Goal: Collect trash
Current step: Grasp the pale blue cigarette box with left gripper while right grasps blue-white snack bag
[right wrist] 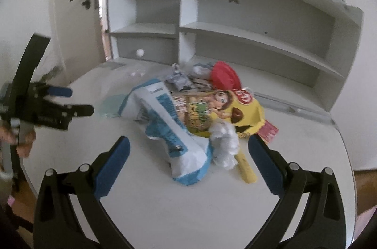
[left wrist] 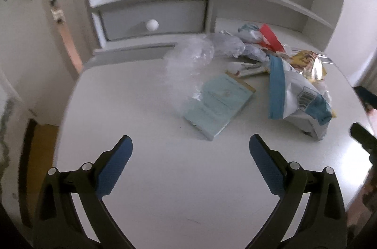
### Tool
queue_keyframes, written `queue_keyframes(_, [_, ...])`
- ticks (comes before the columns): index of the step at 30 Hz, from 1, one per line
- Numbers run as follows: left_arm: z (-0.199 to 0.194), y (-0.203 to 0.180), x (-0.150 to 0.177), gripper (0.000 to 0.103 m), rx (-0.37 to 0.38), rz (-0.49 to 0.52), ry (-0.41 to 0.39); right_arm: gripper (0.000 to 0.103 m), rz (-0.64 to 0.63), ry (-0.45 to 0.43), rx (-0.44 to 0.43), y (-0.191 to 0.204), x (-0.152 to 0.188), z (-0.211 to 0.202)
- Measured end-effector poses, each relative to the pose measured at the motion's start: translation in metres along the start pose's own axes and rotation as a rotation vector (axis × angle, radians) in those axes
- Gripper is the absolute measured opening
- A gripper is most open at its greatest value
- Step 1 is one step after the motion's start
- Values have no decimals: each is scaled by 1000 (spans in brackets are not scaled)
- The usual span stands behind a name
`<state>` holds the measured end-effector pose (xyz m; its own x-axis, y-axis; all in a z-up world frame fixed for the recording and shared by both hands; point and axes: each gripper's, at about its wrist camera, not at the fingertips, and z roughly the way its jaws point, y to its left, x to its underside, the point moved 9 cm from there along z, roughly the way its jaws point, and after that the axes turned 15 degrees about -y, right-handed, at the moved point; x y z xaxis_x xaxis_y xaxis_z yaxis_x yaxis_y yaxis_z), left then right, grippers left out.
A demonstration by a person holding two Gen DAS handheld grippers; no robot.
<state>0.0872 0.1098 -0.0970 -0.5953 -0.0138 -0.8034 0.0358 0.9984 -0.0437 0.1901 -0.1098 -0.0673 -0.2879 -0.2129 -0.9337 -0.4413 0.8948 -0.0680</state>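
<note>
Desk: white desk (left wrist: 165,178) with shelves (right wrist: 259,36) and a drawer (left wrist: 153,18) at the far side
Trash: pile of wrappers on the desk, toward the far right
Left gripper (left wrist: 190,154): jaws wide apart, empty, hovering above bare desk, near a pale blue booklet (left wrist: 219,105)
Right gripper (right wrist: 188,154): jaws wide apart, holding nothing, either side of a blue-and-white bag (right wrist: 174,128) and a crumpled tissue (right wrist: 223,143)
Yellow wrapper (right wrist: 245,107): just behind the tissue
Hand (right wrist: 23,140): grips the left gripper's handle, far left

Two claw-mounted fisheyes over one counter (left wrist: 165,190)

Both look forward and down toward the shelf unit (right wrist: 259,36); the left sits further left, the right nearer the trash pile (right wrist: 188,117). Both share pile and shelves.
</note>
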Motion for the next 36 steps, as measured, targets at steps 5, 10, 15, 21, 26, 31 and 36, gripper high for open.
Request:
queue_keyframes(5, [22, -13, -5, 96, 46, 97, 42, 97, -65, 46, -29, 13, 3, 23])
queue_keyframes(10, [13, -53, -33, 82, 175, 172, -26, 97, -85, 77, -53, 18, 8, 38])
queue_keyframes(15, [37, -75, -40, 82, 199, 301, -25, 97, -101, 99, -73, 22, 14, 46])
queue_keyframes(21, [99, -49, -36, 82, 199, 278, 91, 91, -89, 115, -97, 21, 17, 59])
queue_keyframes(26, [128, -21, -38, 83, 166, 256, 131, 88, -122, 117, -112, 28, 16, 63])
queue_keyframes(31, [131, -16, -41, 66, 164, 235, 122, 43, -85, 135, -145, 32, 21, 69])
queue_keyframes(36, [112, -15, -37, 58, 131, 186, 98, 36, 44, 91, -175, 23, 9, 58])
